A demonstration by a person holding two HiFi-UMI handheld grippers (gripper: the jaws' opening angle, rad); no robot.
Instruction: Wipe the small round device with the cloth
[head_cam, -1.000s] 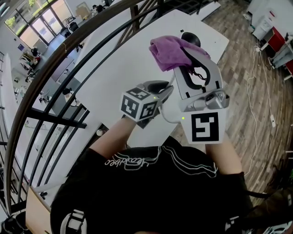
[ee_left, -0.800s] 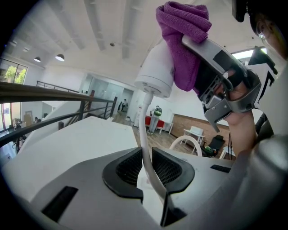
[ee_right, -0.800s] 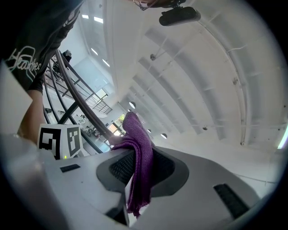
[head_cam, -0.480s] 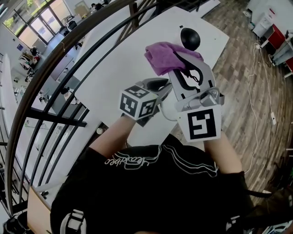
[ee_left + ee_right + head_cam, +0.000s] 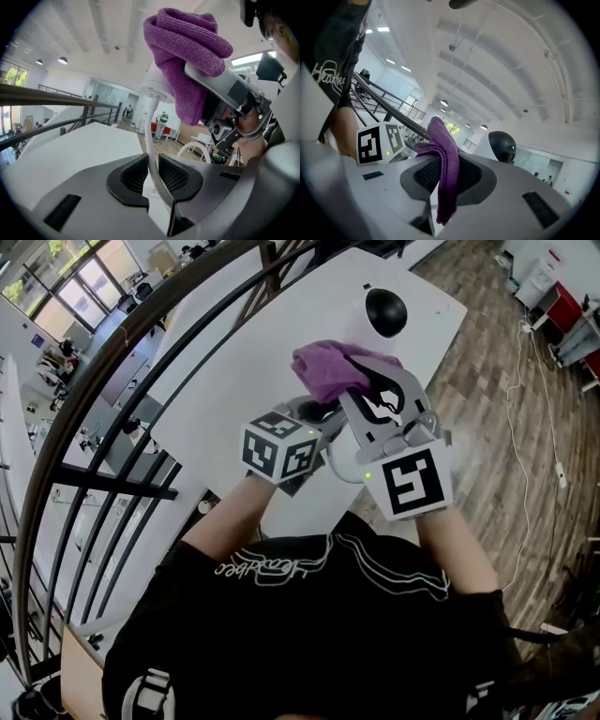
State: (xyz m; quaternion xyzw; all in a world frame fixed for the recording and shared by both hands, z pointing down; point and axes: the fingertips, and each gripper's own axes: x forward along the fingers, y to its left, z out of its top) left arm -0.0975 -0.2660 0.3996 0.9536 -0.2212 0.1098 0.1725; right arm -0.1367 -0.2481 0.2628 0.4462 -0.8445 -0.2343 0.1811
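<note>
The small round device (image 5: 384, 310), white with a black dome face, stands near the far end of the white table (image 5: 253, 362); the right gripper view shows the device (image 5: 501, 146) beyond the jaws. My right gripper (image 5: 361, 373) is shut on a folded purple cloth (image 5: 330, 367), held just short of the device. That cloth (image 5: 443, 168) hangs between the pads. My left gripper (image 5: 323, 413) sits lower left, shut on a thin white cable (image 5: 149, 140) that rises toward the device's white body (image 5: 157, 84), partly hidden by the cloth (image 5: 185, 42).
A dark metal railing (image 5: 141, 343) curves along the table's left side, with a drop to a lower floor beyond it. Wooden floor (image 5: 506, 427) with loose cords lies to the right. The person's torso fills the lower part of the head view.
My right gripper has drawn back toward the person with the cloth, so the device's black dome is now uncovered. The left gripper has barely moved.
</note>
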